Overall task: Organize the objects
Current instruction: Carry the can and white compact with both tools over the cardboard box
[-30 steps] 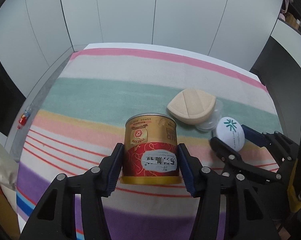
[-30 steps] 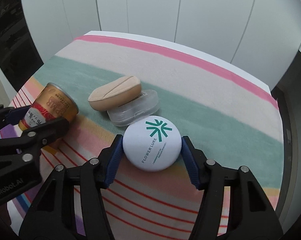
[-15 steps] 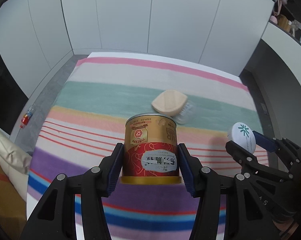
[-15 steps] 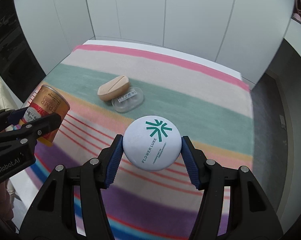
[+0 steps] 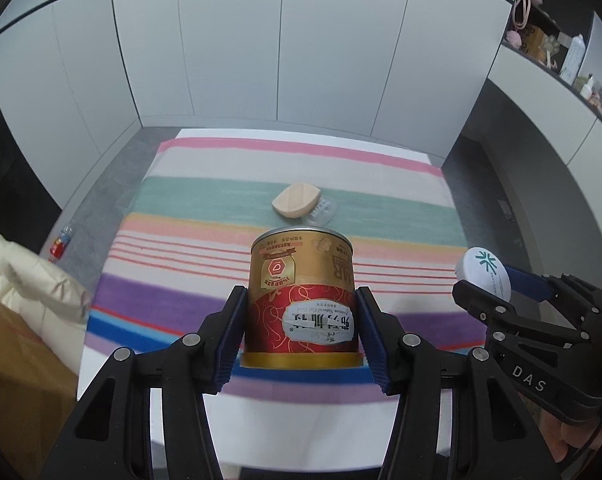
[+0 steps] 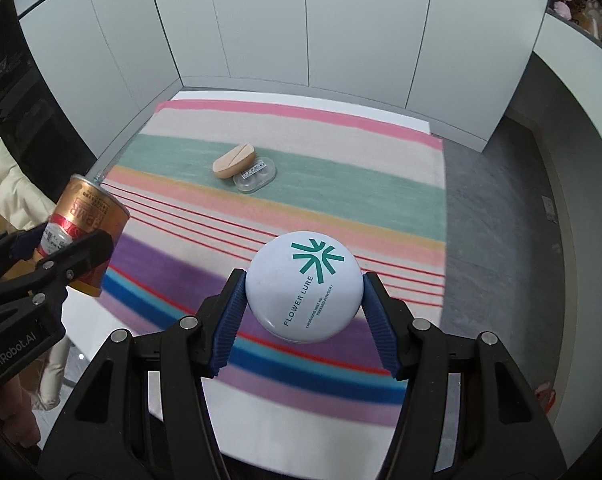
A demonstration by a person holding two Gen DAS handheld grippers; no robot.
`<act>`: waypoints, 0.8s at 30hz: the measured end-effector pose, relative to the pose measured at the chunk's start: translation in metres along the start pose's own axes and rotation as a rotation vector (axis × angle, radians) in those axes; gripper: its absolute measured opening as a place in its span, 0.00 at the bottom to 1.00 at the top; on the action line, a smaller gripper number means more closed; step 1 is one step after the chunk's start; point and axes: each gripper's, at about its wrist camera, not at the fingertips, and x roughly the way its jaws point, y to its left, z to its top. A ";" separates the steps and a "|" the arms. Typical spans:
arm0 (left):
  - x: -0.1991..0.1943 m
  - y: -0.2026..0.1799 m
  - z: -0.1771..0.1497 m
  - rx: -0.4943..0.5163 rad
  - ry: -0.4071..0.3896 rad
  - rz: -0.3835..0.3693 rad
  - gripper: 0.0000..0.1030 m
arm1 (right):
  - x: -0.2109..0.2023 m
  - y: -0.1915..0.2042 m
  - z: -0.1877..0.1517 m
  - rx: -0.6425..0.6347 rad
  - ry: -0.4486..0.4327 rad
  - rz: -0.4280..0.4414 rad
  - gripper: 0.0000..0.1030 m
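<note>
My left gripper (image 5: 301, 328) is shut on a gold and red can (image 5: 301, 296), held upright high above the striped cloth (image 5: 205, 288); the can also shows in the right wrist view (image 6: 87, 236). My right gripper (image 6: 303, 312) is shut on a round white compact (image 6: 303, 284) with a green logo, also held above the cloth; it shows in the left wrist view (image 5: 483, 270). A beige powder puff (image 5: 296, 201) leans on a clear plastic case (image 5: 322, 210) on the green stripe, far ahead of both grippers.
The striped cloth covers a white table (image 5: 293, 432). White cabinet panels (image 5: 325, 40) stand behind it. A cream jacket (image 5: 21, 276) and a brown box (image 5: 17, 380) lie at the left. A small bottle (image 5: 60, 240) lies on the grey floor.
Both grippers have risen and pulled back from the puff and case, each keeping its object. The table looks smaller and farther away.
</note>
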 end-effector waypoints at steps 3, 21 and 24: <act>-0.026 -0.005 -0.004 0.014 -0.028 0.002 0.52 | -0.025 0.000 -0.005 -0.004 -0.014 -0.006 0.58; -0.113 -0.007 -0.045 -0.019 -0.115 -0.048 0.52 | -0.125 0.003 -0.051 -0.016 -0.076 -0.023 0.59; -0.110 0.003 -0.048 -0.040 -0.133 -0.028 0.52 | -0.122 0.001 -0.048 0.041 -0.055 0.016 0.59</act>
